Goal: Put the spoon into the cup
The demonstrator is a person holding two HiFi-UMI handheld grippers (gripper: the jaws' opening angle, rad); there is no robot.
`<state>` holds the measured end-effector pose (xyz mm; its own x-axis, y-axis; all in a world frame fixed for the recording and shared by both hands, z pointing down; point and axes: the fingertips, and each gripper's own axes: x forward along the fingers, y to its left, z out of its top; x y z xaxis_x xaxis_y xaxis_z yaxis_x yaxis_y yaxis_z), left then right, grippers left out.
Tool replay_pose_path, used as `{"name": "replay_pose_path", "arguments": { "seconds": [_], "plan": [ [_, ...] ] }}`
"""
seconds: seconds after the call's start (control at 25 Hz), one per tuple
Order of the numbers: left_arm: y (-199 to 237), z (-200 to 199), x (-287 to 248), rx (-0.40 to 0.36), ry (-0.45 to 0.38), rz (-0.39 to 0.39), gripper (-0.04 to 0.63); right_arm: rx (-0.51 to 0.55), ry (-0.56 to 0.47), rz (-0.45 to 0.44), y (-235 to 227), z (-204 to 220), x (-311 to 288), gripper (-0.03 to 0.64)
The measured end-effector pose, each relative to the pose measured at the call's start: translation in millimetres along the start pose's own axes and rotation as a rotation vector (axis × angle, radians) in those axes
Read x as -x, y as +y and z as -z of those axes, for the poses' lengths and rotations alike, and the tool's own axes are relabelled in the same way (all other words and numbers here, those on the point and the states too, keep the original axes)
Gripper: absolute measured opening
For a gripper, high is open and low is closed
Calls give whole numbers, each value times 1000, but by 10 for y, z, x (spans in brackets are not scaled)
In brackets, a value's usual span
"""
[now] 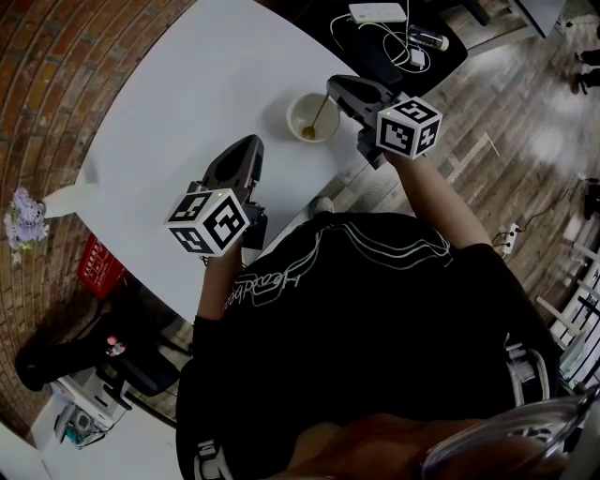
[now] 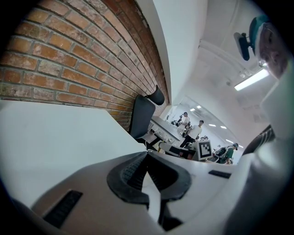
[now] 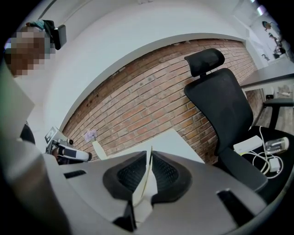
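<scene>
A cream cup [image 1: 294,111] stands on the white table [image 1: 206,84] near its front edge. A gold spoon [image 1: 320,113] leans in the cup, bowl down at the bottom, handle rising to the right. My right gripper [image 1: 331,87] is just right of the cup's rim and is shut on the handle's top. In the right gripper view the spoon [image 3: 147,176] shows as a thin pale strip pinched between the pads of the right gripper [image 3: 150,155]. My left gripper [image 1: 251,142] hovers over the table left of the cup. In its own view the left gripper [image 2: 147,155] is shut and holds nothing.
A black office chair [image 3: 220,101] stands beyond the table's right end, with a white power bank [image 1: 378,12] and cables on its seat. A brick wall [image 1: 37,84] runs along the far side. A vase of purple flowers [image 1: 25,217] sits at the table's left corner.
</scene>
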<state>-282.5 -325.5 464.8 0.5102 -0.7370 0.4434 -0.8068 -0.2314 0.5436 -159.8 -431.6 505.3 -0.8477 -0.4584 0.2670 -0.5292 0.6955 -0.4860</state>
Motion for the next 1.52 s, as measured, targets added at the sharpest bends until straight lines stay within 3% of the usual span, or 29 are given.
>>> {"name": "replay_pose_path", "arguments": {
  "seconds": [0.12, 0.2, 0.32, 0.6, 0.92, 1.24, 1.52],
  "plan": [
    [-18, 2, 6, 2, 1, 5, 3, 6, 16, 5, -12, 20, -6, 12],
    [-37, 2, 22, 7, -1, 9, 3, 11, 23, 12, -20, 23, -5, 78],
    [-67, -10, 54, 5, -9, 7, 3, 22, 12, 34, -48, -24, 52, 112],
    [-247, -87, 158, -5, -47, 19, 3, 79, -82, 61, 48, -376, 435, 101],
    [-709, -203, 372, -33, -121, 64, 3, 172, -151, -22, 628, -654, 922, 14],
    [-1257, -152, 586, -73, -165, 114, 3, 235, -129, -219, 1380, -678, 1360, -2],
    [-1559, -132, 684, -110, -199, 137, 3, 201, -104, -293, 1585, -600, 1535, -3]
  ]
}}
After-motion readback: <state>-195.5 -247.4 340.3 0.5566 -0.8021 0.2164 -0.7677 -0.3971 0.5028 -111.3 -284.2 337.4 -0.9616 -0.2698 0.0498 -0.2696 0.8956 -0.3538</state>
